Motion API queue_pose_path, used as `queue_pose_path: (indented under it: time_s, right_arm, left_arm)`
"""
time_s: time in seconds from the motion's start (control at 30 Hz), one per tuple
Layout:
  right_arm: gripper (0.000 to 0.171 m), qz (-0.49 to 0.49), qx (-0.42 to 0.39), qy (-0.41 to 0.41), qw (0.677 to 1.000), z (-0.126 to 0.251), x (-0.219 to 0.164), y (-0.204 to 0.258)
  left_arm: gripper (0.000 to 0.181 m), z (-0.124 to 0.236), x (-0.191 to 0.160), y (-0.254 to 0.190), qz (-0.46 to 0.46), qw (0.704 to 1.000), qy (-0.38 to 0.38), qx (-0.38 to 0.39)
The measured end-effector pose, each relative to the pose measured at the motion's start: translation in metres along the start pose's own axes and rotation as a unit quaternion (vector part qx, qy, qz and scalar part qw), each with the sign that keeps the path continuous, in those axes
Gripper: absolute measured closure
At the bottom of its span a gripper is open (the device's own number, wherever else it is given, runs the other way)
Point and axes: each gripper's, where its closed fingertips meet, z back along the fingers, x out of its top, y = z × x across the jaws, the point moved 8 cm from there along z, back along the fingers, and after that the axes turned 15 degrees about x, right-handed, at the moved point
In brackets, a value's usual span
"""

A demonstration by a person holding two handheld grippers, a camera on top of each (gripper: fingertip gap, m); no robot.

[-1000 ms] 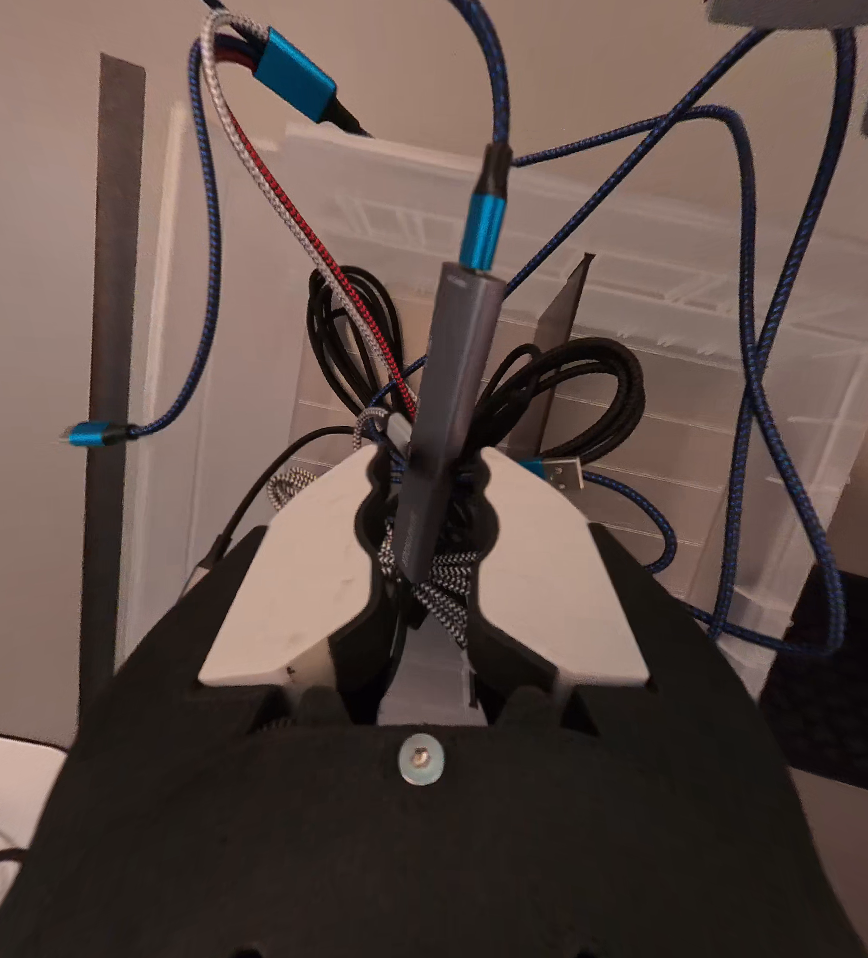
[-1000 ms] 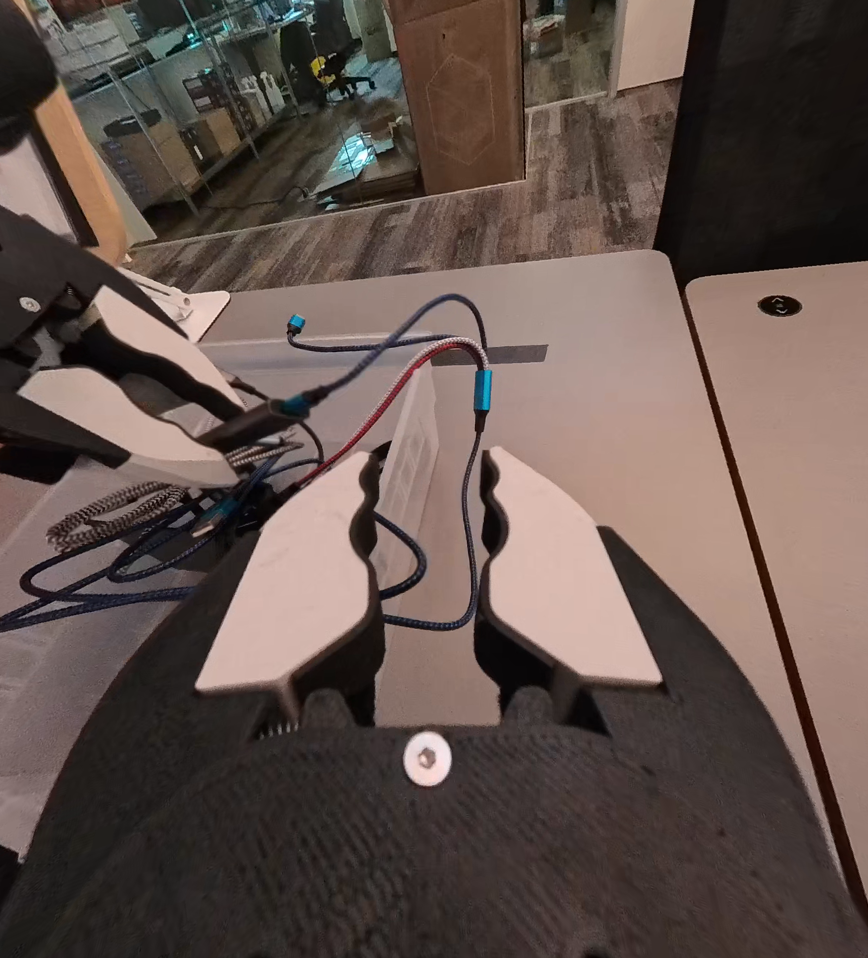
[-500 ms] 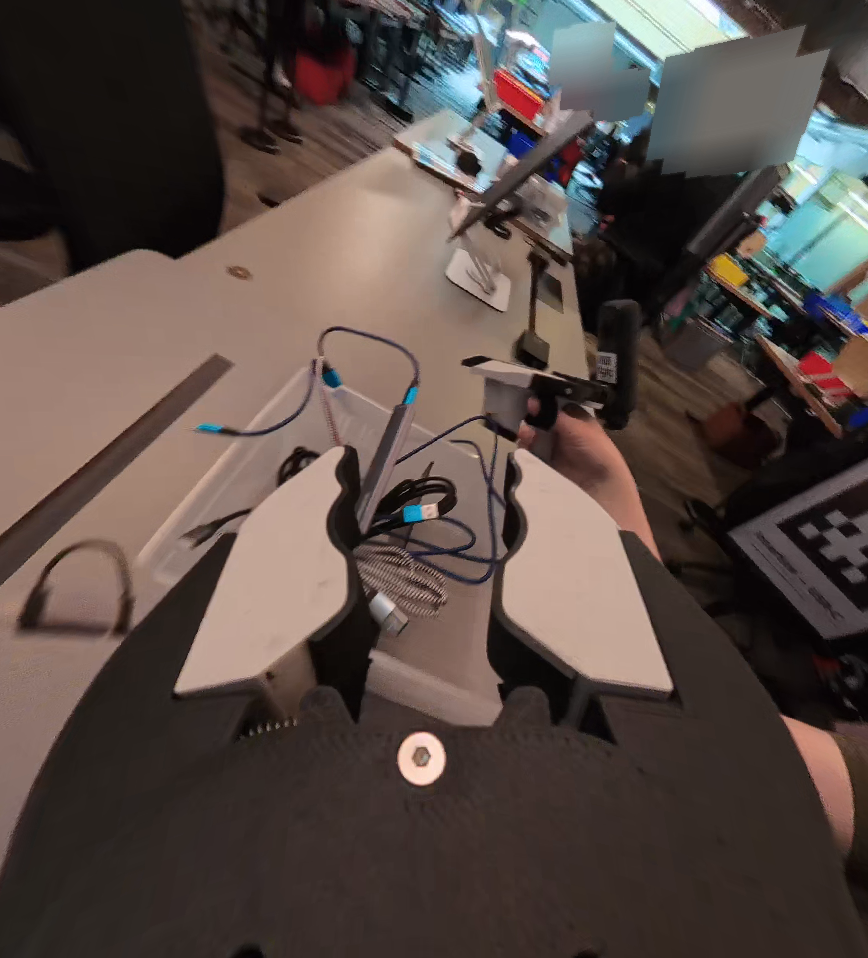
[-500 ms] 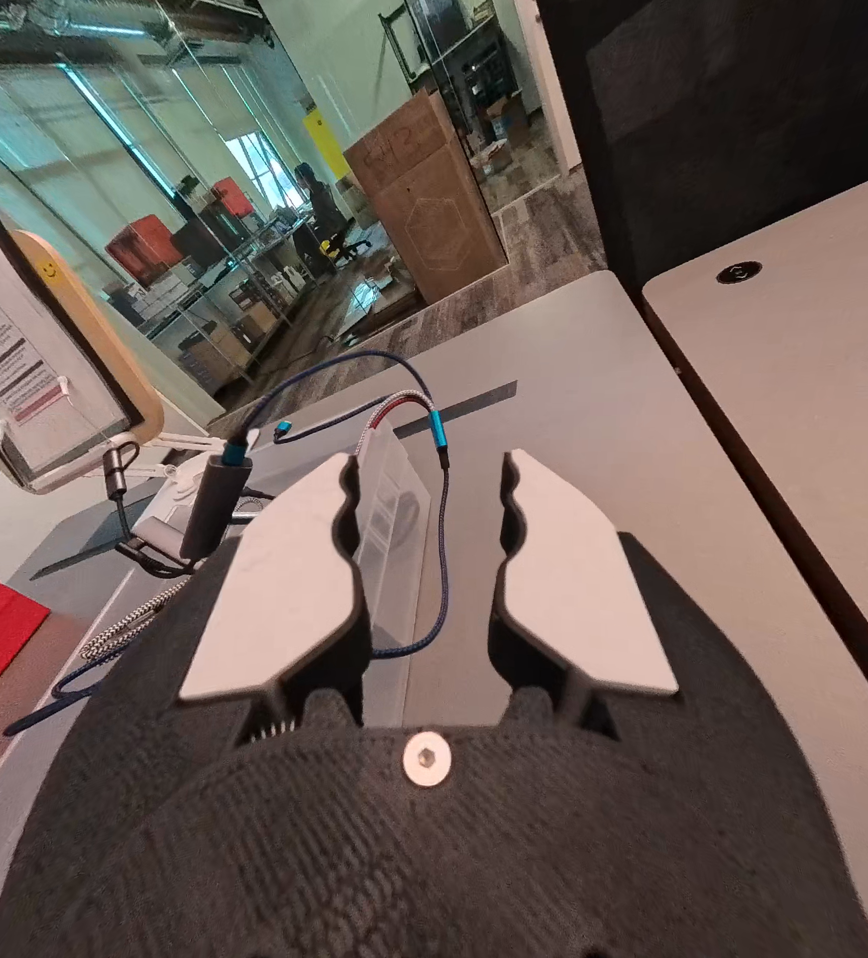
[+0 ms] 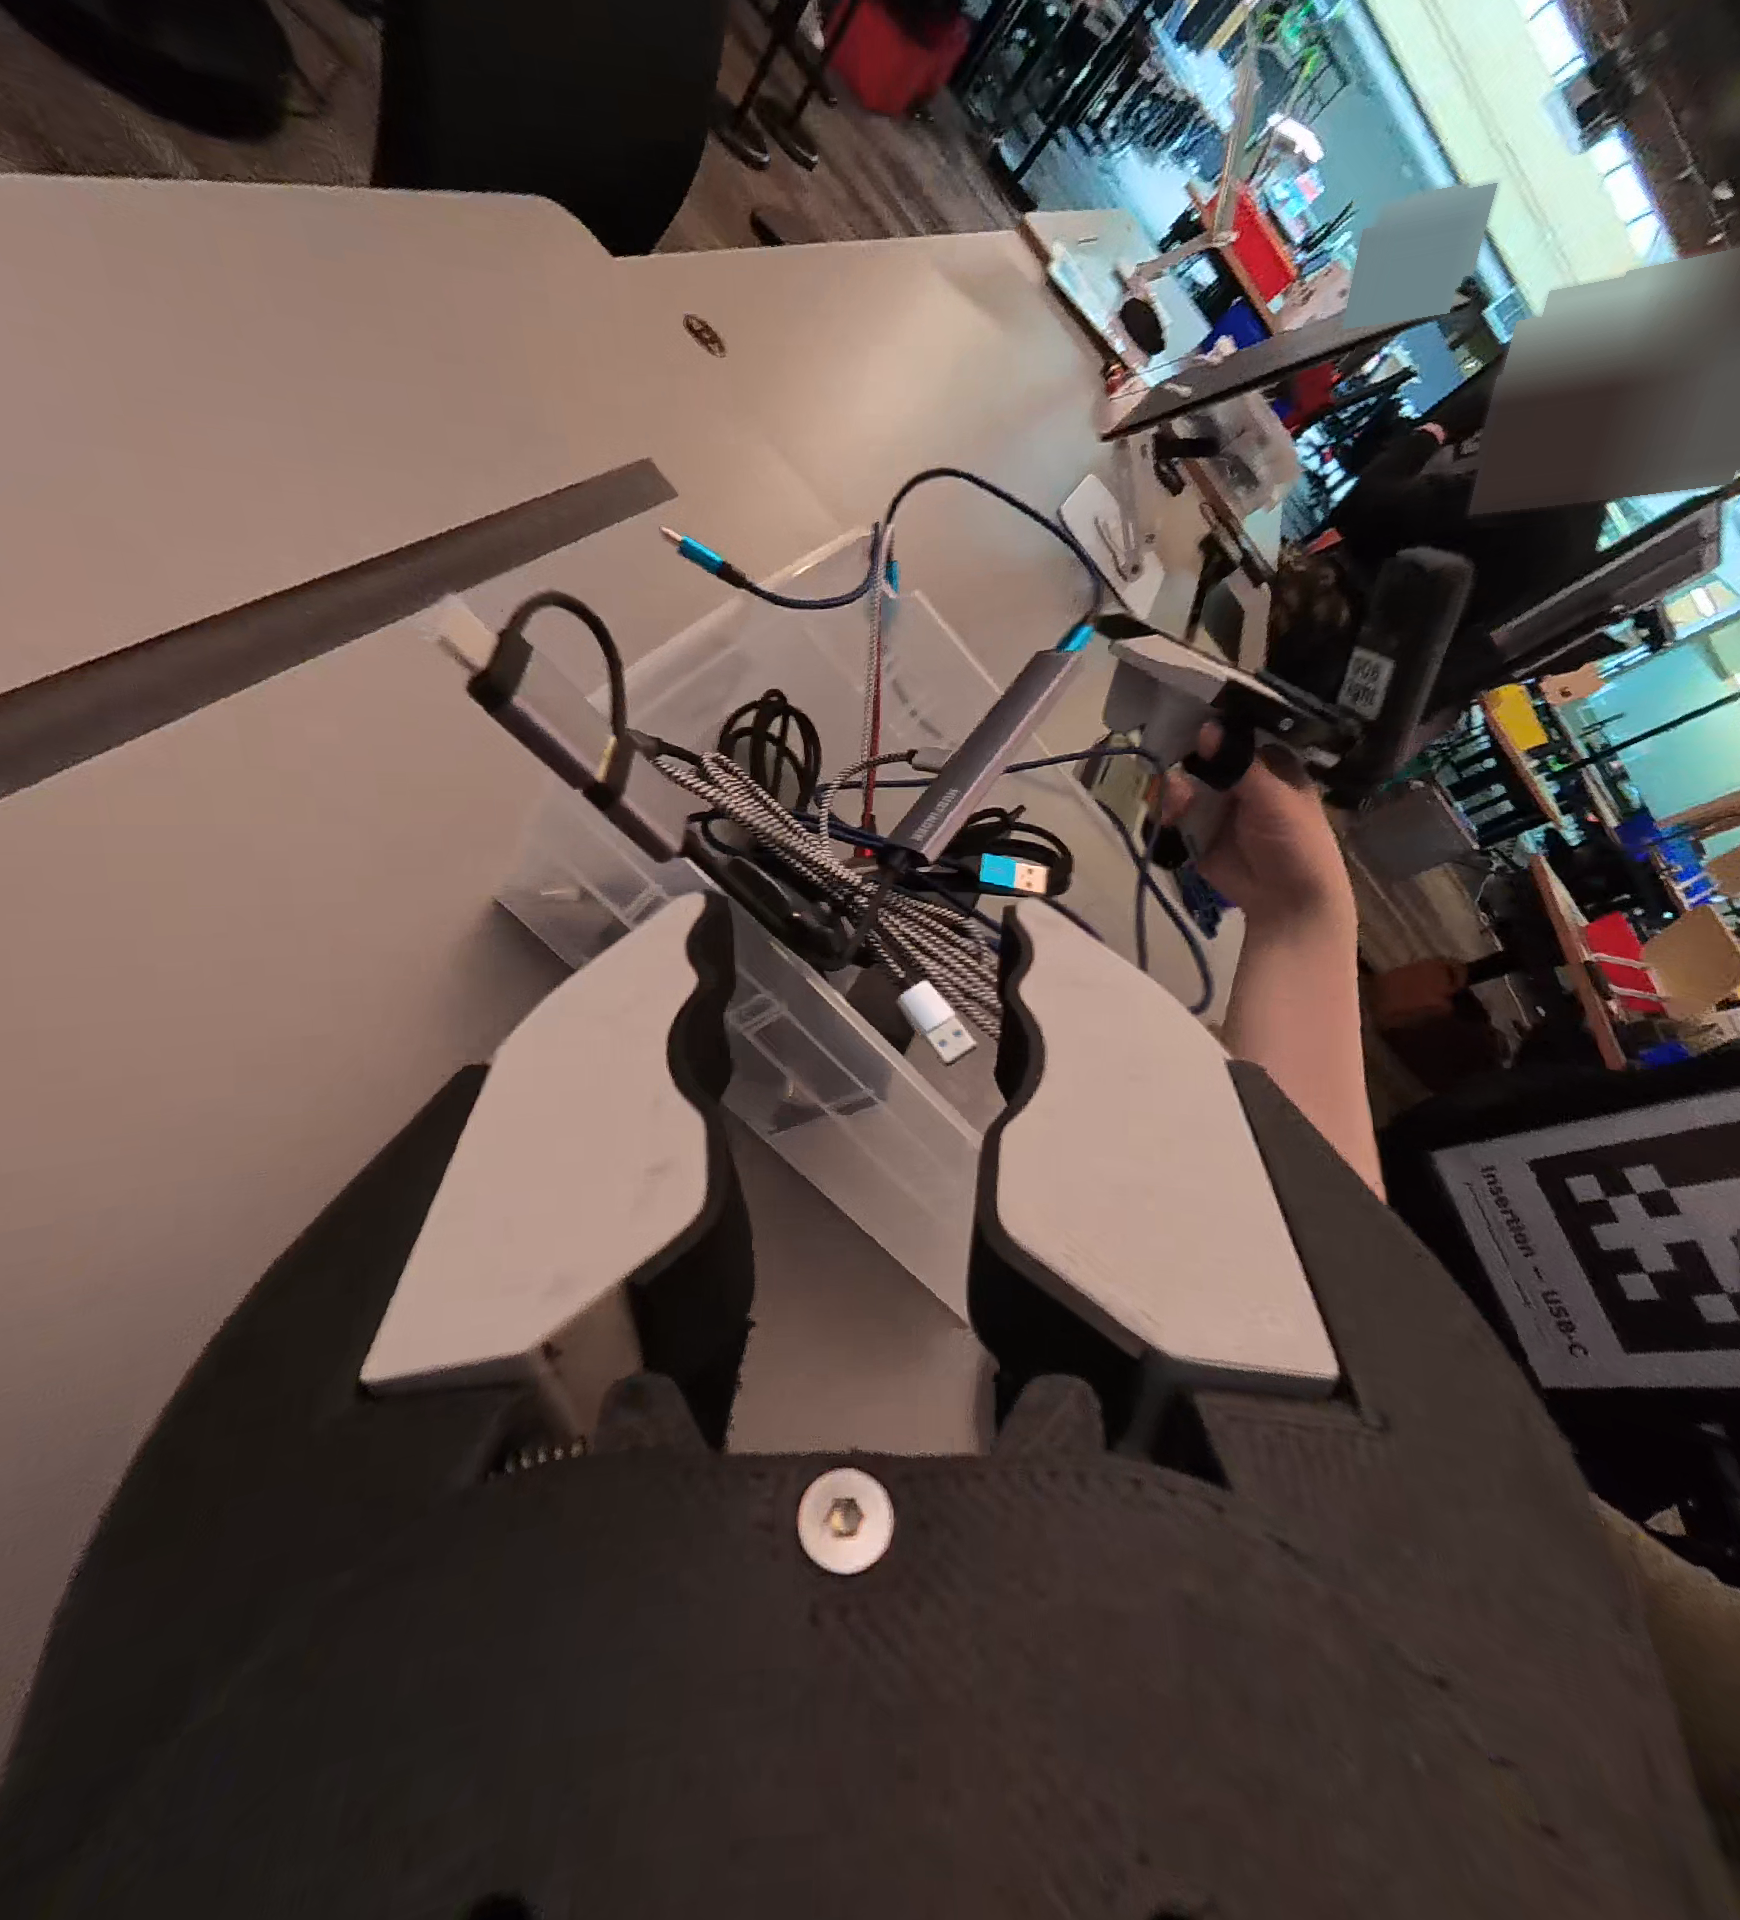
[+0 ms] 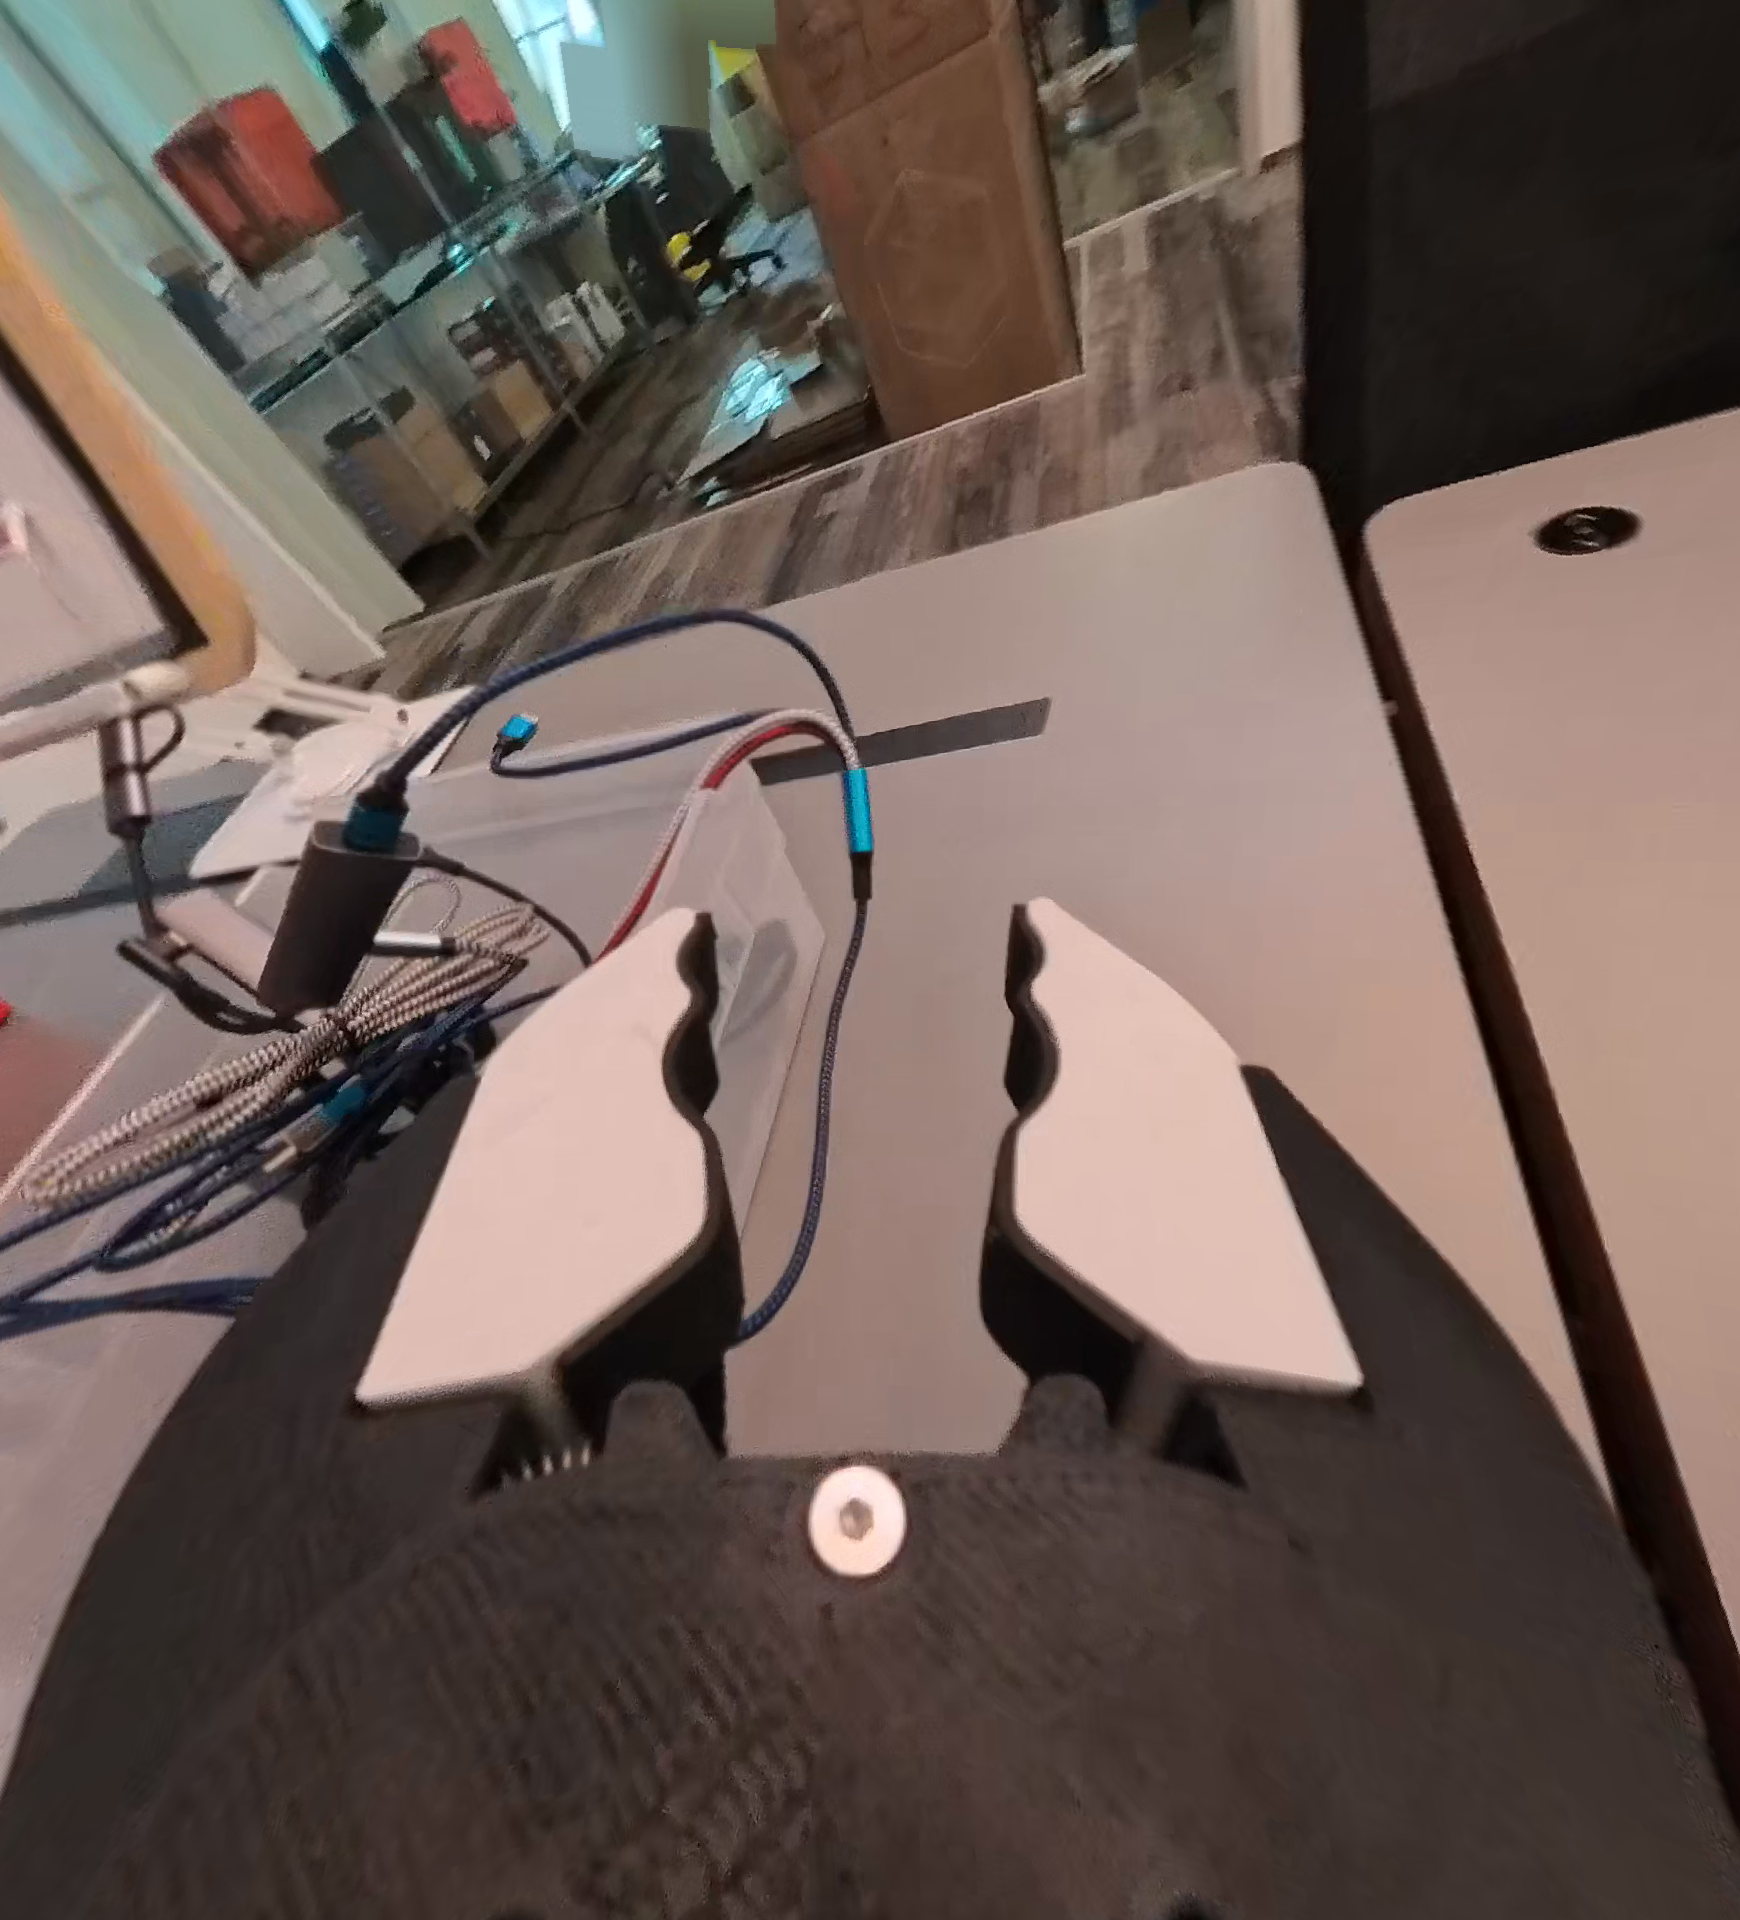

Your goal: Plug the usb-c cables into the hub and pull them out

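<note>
A slim grey hub (image 5: 991,748) leans upright among the tangled cables in a clear plastic bin (image 5: 845,1101). A blue-tipped USB-C cable (image 5: 1079,636) is plugged into its top end. My left gripper (image 5: 861,925) is open and empty, just short of the bin. In the right wrist view the hub (image 6: 326,914) stands left of my open, empty right gripper (image 6: 861,920). A blue braided cable (image 6: 824,1091) with a blue connector (image 6: 858,821) hangs between its jaws, not gripped. A loose USB-C plug (image 6: 518,730) sticks up behind the bin.
A second grey hub (image 5: 575,727) with a black cable loop lies on the bin's left edge. A hand (image 5: 1261,831) holds the right gripper (image 5: 1120,670) behind the bin. A grey tape strip (image 6: 949,727) crosses the table (image 6: 1105,1039). A marker card (image 5: 1624,1247) lies at right. Left tips to right tips: about 35 centimetres. Both grippers' tips are roughly 15 centimetres from the slim grey hub (image 5: 991,748). Seen from the right wrist view (image 6: 331,924) as well.
My left gripper was shut on the hub a second ago; it has opened, let go and pulled back. The hub now rests in the bin. My right gripper stays open.
</note>
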Motion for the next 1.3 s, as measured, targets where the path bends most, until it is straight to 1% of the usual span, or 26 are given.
queue_pose_path:
  time_s: [0.03, 0.1, 0.13, 0.2, 0.23, 0.33, 0.4, 0.43, 0.5, 0.53, 0.6, 0.67, 0.73, 0.87, 0.93, 0.97, 1.03, 1.07, 1.13, 1.2, 1.27, 1.3]
  right_arm:
    - [0.115, 0.021, 0.028, 0.018, 0.999, -0.010, 0.000, -0.003]
    - [0.113, 0.032, 0.066, 0.037, 0.997, -0.033, 0.002, -0.020]
    - [0.112, 0.008, 0.079, 0.054, 0.995, -0.045, 0.000, -0.031]
    - [0.111, -0.032, 0.132, 0.104, 0.985, -0.068, -0.003, -0.042]
    - [0.111, -0.041, 0.150, 0.114, 0.981, -0.078, -0.005, -0.046]
    - [0.111, -0.044, 0.159, 0.137, 0.977, -0.103, -0.012, -0.059]
    - [0.113, -0.033, 0.188, 0.127, 0.973, -0.115, -0.014, -0.058]
    - [0.117, -0.041, 0.196, 0.140, 0.970, -0.119, -0.015, -0.059]
    - [0.159, -0.054, 0.239, 0.188, 0.951, -0.123, -0.011, -0.055]
    - [0.159, -0.053, 0.237, 0.197, 0.950, -0.122, -0.006, -0.052]
    - [0.159, -0.014, 0.211, 0.183, 0.960, -0.114, 0.009, -0.046]
    - [0.160, 0.037, 0.209, 0.147, 0.966, -0.103, 0.029, -0.029]
    - [0.159, 0.098, 0.214, 0.134, 0.963, -0.093, 0.047, -0.004]
    - [0.160, 0.242, 0.163, 0.144, 0.946, -0.087, 0.067, 0.049]
    - [0.161, 0.313, 0.112, 0.181, 0.926, -0.094, 0.066, 0.069]
    - [0.162, 0.347, 0.070, 0.192, 0.915, -0.100, 0.063, 0.076]
    - [0.161, 0.416, -0.013, 0.209, 0.885, -0.113, 0.056, 0.083]
    - [0.161, 0.436, -0.028, 0.225, 0.871, -0.120, 0.050, 0.086]
    - [0.161, 0.461, -0.017, 0.262, 0.848, -0.133, 0.033, 0.093]
    - [0.160, 0.490, -0.023, 0.310, 0.814, -0.141, 0.018, 0.099]
    - [0.159, 0.528, -0.029, 0.317, 0.787, -0.147, 0.010, 0.109]
    - [0.159, 0.539, -0.018, 0.315, 0.781, -0.149, 0.006, 0.113]
  left_arm:
    - [0.132, -0.005, 0.000, 0.001, -0.002, 1.000, 0.013, 0.008]
    - [0.128, -0.016, -0.002, 0.004, -0.012, 0.998, 0.055, 0.022]
    - [0.128, -0.022, -0.003, 0.005, -0.016, 0.997, 0.065, 0.029]
    - [0.128, -0.030, -0.006, 0.006, -0.012, 0.996, 0.075, 0.044]
    - [0.128, -0.034, -0.008, 0.005, -0.013, 0.996, 0.081, 0.047]
    - [0.128, -0.048, -0.015, -0.001, -0.022, 0.993, 0.107, 0.040]
    - [0.131, -0.059, -0.018, -0.001, -0.026, 0.993, 0.109, 0.048]
    - [0.135, -0.064, -0.020, -0.002, -0.028, 0.993, 0.107, 0.052]
    - [0.145, -0.075, -0.022, -0.005, -0.038, 0.993, 0.101, 0.050]
    - [0.151, -0.078, -0.022, -0.004, -0.049, 0.992, 0.093, 0.067]
    - [0.152, -0.081, -0.022, -0.006, -0.080, 0.990, 0.070, 0.093]
    - [0.151, -0.083, -0.021, -0.010, -0.111, 0.985, 0.058, 0.116]
    - [0.151, -0.084, -0.021, -0.011, -0.129, 0.982, 0.050, 0.131]
    - [0.151, -0.083, -0.020, -0.012, -0.129, 0.981, 0.048, 0.136]
    - [0.151, -0.082, -0.020, -0.011, -0.134, 0.981, 0.050, 0.132]
    - [0.156, -0.080, -0.018, -0.012, -0.137, 0.981, 0.045, 0.128]
    - [0.156, -0.074, -0.014, -0.013, -0.138, 0.984, 0.025, 0.113]
    - [0.156, -0.071, -0.012, -0.014, -0.136, 0.986, 0.016, 0.099]
    - [0.158, -0.069, -0.010, -0.012, -0.123, 0.989, 0.009, 0.079]
    - [0.157, -0.072, -0.011, -0.008, -0.112, 0.991, 0.019, 0.066]
    - [0.157, -0.075, -0.010, -0.007, -0.121, 0.991, 0.011, 0.059]
    - [0.159, -0.075, -0.010, -0.007, -0.134, 0.989, 0.005, 0.063]
